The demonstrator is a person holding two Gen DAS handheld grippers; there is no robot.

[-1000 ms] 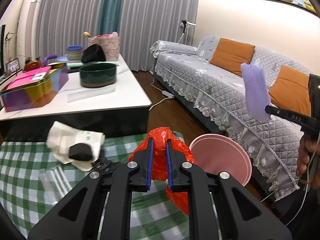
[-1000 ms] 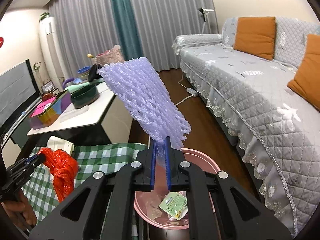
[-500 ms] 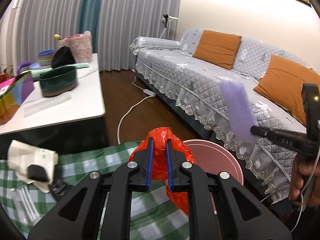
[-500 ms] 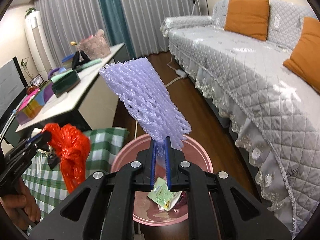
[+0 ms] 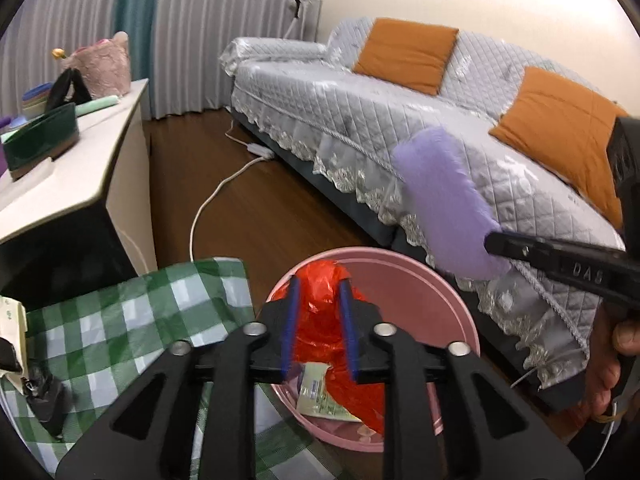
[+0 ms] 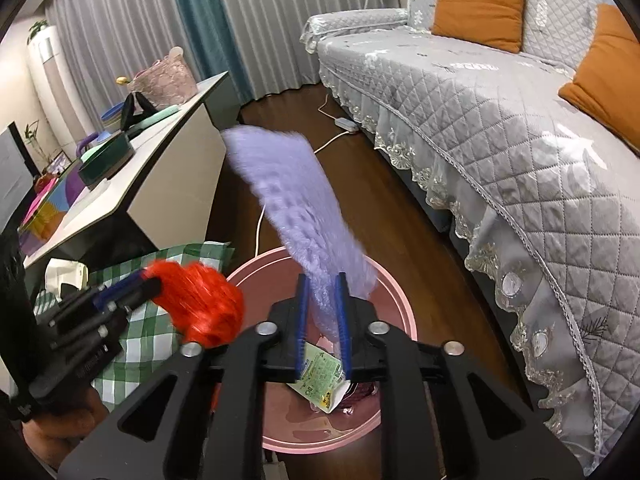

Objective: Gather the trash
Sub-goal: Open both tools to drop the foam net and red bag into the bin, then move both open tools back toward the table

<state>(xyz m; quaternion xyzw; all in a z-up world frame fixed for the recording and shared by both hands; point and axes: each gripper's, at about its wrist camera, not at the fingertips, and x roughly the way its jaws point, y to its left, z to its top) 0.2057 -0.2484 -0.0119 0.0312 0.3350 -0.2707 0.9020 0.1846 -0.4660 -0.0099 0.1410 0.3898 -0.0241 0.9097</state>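
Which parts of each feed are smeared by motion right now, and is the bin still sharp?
Right wrist view: the purple foam net sleeve and red plastic bag are smeared; the round pink plastic bin stays sharp. Left wrist view: the sleeve is soft, the bag fairly crisp.

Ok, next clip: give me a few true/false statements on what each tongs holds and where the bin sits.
1. The left tongs hold a red plastic bag. True.
2. The right tongs are empty. False: they grip a purple foam net.
3. The pink bin stands on the white table. False: it is on the floor beside the sofa.
4. A printed wrapper lies inside the bin. True.
5. The checked cloth is blue. False: green and white.
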